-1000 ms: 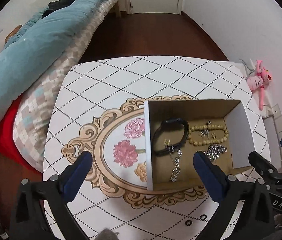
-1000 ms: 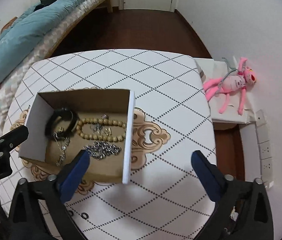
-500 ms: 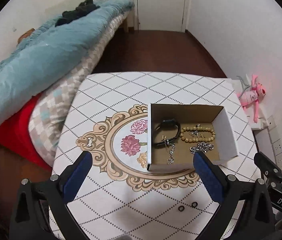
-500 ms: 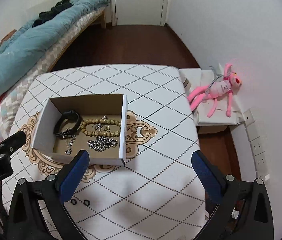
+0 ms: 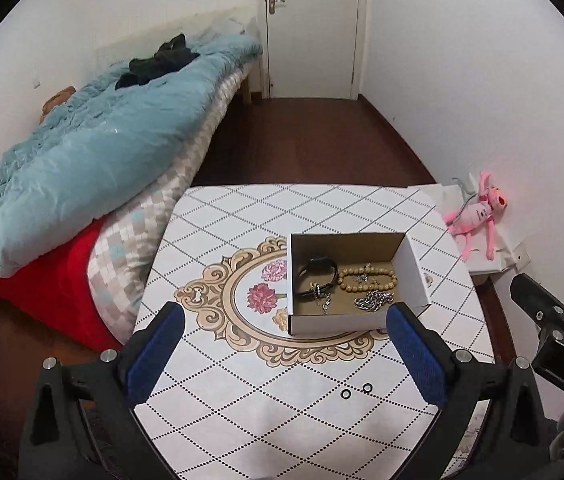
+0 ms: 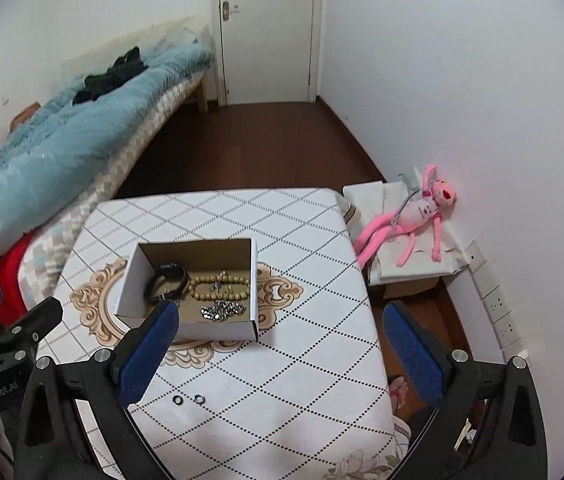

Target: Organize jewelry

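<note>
A white cardboard box (image 5: 416, 276) (image 6: 130, 284) stands on the patterned table (image 5: 274, 412) (image 6: 302, 360). Inside lie a black band (image 5: 318, 270) (image 6: 168, 280), a beige bead bracelet (image 5: 366, 278) (image 6: 218, 288) and a silver chain (image 5: 374, 300) (image 6: 222, 310). Two small black rings (image 5: 356, 391) (image 6: 188, 399) lie on the table in front of the box. My left gripper (image 5: 282, 350) is open and empty, held back above the table's near part. My right gripper (image 6: 280, 350) is open and empty, likewise held back from the box.
A bed with a blue quilt (image 5: 94, 152) and red cover (image 5: 42, 284) lies left of the table. A pink plush toy (image 6: 414, 216) lies on white bags by the right wall. A closed door (image 6: 266, 28) is at the far end over dark wooden floor.
Both grippers have pulled back and up from the box, which now looks smaller and farther. Both stay open. The two rings on the table have come into view.
</note>
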`<state>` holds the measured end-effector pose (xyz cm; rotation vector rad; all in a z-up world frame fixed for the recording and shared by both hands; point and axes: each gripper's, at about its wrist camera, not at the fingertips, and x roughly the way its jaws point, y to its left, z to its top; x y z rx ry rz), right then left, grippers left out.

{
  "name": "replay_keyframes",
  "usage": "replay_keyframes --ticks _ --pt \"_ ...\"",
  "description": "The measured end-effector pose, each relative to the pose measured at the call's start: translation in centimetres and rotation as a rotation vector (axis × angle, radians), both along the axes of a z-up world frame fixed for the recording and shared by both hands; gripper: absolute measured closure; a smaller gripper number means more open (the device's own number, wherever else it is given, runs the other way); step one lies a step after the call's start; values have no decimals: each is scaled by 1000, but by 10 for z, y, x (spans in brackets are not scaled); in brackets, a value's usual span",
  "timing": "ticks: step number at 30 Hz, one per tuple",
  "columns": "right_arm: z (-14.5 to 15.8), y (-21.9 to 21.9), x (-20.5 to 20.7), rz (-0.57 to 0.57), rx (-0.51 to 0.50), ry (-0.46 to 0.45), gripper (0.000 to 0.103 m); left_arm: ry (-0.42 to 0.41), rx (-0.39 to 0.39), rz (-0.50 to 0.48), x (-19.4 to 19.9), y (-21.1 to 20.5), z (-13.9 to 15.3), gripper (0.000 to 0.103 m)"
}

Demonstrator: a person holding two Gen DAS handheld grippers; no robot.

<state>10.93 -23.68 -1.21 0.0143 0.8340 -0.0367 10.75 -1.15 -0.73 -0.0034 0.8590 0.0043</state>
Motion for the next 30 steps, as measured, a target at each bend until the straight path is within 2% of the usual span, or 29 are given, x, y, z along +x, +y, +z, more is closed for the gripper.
replay_keyframes --ticks 5,8,12,16,19,20,23,28,30 --pt "15 -2 -12 -3 22 -33 0 1 9 21 -4 0 3 0" --pt "9 -2 -14 2 36 -9 0 32 17 24 -2 1 -12 0" --pt "-27 4 -11 29 46 76 0 113 37 26 0 3 -51 0" --pt "-88 15 -6 90 111 207 1 232 58 25 2 11 -106 0" --pt "-135 25 -4 138 186 302 18 303 95 35 2 18 -141 0" --pt "-150 29 -4 147 199 324 27 319 101 38 2 20 -147 0" --pt "-178 42 -8 167 199 334 44 357 116 52 -1 28 -166 0" --pt "-199 65 -5 207 165 342 49 388 125 72 -4 38 -180 0" --pt "-203 71 -5 220 141 335 56 390 125 75 -4 40 -182 0"
